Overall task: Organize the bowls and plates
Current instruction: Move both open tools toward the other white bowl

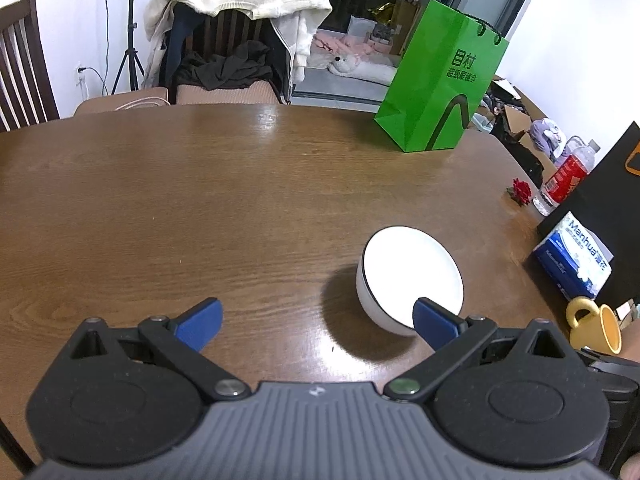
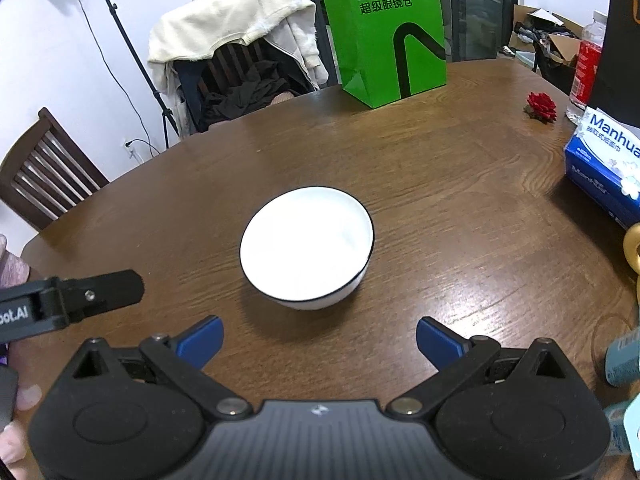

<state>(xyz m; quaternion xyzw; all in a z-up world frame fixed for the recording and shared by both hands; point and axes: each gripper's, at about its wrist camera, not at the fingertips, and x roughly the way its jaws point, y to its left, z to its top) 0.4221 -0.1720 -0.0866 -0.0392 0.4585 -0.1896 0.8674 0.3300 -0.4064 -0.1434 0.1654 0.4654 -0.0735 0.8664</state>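
Currently both grippers hover with jaws apart, holding nothing.
Right gripper [image 2: 319, 338] faces the white round ceramic bowl with thin black rim [image 2: 307, 246], upright mid-table on the brown wooden table [image 2: 460, 208]; left gripper [image 1: 316, 320] sits just left of it. Green paper bag [image 2: 386, 32] stands at the far edge.

Glossy white bowl [image 2: 307, 246], polished wood-grain table [image 2: 440, 184], glossy green paper bag [image 2: 384, 32]
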